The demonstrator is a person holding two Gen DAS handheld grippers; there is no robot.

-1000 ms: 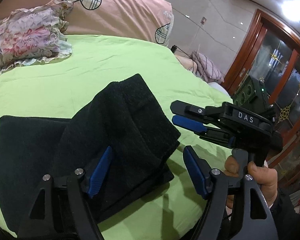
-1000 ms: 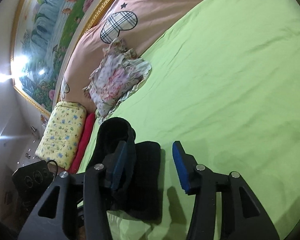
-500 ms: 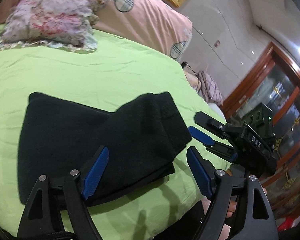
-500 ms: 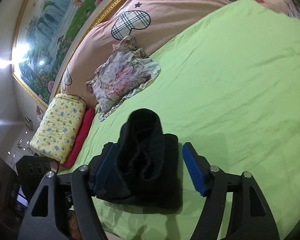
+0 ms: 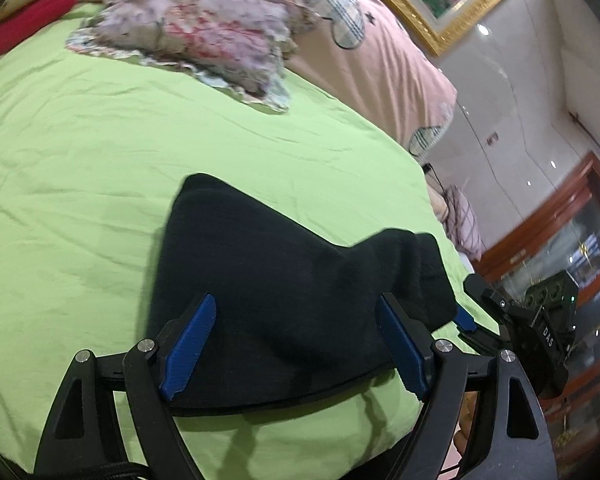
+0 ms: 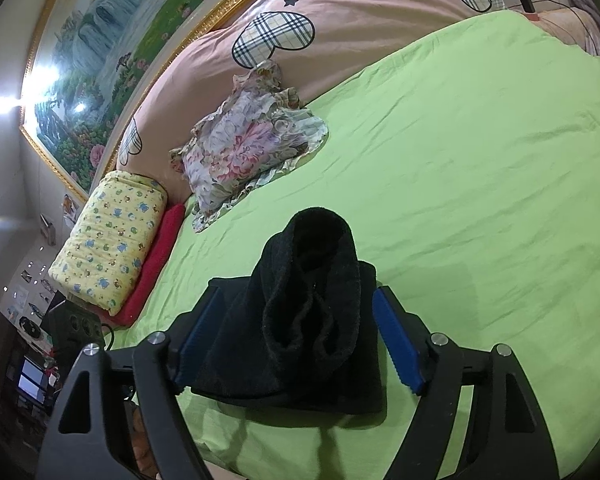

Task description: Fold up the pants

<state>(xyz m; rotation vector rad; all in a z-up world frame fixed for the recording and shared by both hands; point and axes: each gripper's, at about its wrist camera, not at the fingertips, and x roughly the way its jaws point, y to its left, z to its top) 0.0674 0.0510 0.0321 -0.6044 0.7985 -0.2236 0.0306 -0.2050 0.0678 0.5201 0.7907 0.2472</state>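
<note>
The black pants (image 6: 296,320) are lying folded at 6 o'clock on the green bed (image 6: 480,160). The right gripper (image 6: 288,340) is opening wide, letting go (pads not squeezing). The left gripper (image 5: 296,348) is hanging wide apart too, w/ nothing pinched.

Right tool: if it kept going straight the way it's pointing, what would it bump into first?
Most likely the black pants. The right tool points down at the folded bundle on the green sheet, its jaws opening, with the raised end between them. Depth is hard to judge through this lens.
</note>
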